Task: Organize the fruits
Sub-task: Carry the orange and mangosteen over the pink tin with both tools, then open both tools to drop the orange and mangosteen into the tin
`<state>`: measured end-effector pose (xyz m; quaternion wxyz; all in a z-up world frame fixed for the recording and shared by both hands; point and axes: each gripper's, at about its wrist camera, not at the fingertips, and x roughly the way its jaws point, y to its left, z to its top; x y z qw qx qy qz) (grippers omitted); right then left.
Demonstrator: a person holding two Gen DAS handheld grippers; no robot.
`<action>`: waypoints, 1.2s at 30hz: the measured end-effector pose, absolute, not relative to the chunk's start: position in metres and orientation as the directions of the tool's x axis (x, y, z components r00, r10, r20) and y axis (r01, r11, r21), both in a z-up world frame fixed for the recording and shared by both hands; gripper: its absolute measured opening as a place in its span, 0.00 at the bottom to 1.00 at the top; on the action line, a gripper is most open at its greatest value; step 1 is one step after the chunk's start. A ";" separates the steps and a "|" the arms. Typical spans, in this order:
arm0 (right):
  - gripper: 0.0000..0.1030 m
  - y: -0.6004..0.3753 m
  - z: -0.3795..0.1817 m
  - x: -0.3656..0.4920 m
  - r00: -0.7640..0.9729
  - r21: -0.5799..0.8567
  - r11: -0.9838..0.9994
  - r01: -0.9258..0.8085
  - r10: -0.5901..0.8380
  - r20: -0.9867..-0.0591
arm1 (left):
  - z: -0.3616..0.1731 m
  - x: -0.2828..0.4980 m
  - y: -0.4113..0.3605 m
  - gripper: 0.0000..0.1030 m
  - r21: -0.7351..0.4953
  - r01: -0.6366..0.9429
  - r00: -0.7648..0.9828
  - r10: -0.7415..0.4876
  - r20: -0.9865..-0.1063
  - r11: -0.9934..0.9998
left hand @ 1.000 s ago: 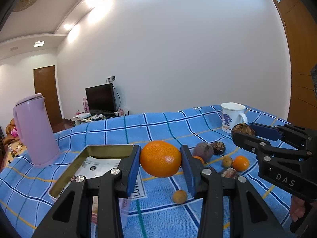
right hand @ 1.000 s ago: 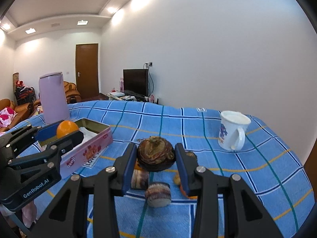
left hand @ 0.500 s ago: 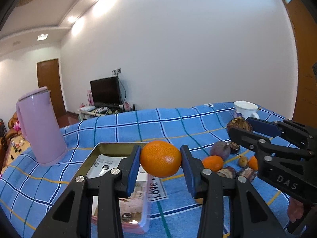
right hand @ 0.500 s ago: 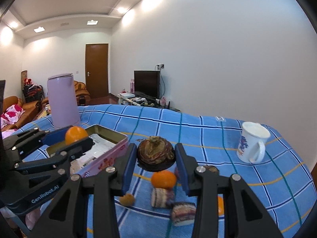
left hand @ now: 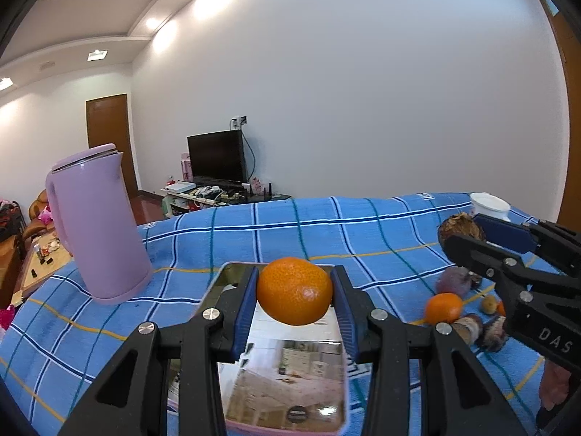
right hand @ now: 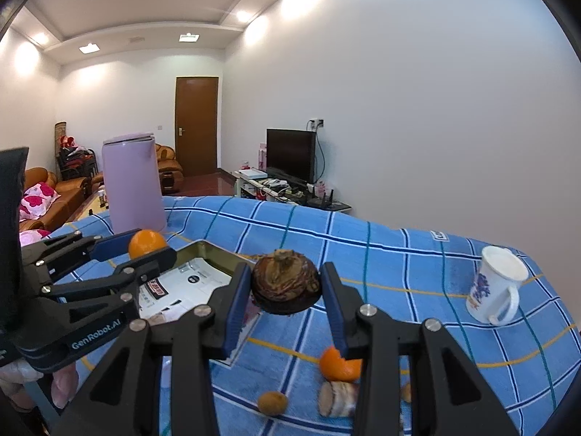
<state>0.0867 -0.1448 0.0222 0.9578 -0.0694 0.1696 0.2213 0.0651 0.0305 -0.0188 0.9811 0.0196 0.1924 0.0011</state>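
Observation:
My left gripper [left hand: 295, 299] is shut on an orange mandarin [left hand: 295, 290], held in the air above the open pink tin box [left hand: 283, 385]. My right gripper [right hand: 286, 292] is shut on a dark brown mangosteen [right hand: 285, 288], hanging just right of the tin box [right hand: 189, 283]. In the right wrist view the left gripper [right hand: 145, 250] shows at the left with its mandarin [right hand: 147, 242]. The left wrist view shows the right gripper [left hand: 468, 234] at the right with the mangosteen [left hand: 460, 227]. Loose fruit lies on the blue checked cloth: another mandarin [left hand: 443, 308], a small brown fruit [right hand: 272, 402], a cut piece [right hand: 337, 398].
A tall lilac kettle [left hand: 95, 221] stands left of the tin box. A white mug [right hand: 495, 283] with a blue print sits at the right of the table. A purple fruit [left hand: 454, 281] lies beyond the loose mandarin. A person's fingers [right hand: 61, 381] show under the left gripper.
Both grippers have moved left across the table with their fruit still gripped. The left one now hangs over the tin box, and the loose fruit has slid to the right in both views.

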 end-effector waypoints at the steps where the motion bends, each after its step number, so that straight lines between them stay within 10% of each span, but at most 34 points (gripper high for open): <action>1: 0.41 -0.142 0.022 0.088 0.843 -0.060 0.891 -0.451 0.403 -0.356 | -0.019 0.067 0.034 0.41 0.036 0.000 0.924 0.014 -0.381 0.999; 36: 0.41 -0.071 -0.005 0.146 0.756 -0.023 0.840 -0.542 0.476 -0.449 | -0.044 0.116 0.103 0.41 0.004 -0.099 0.868 0.088 -0.490 0.995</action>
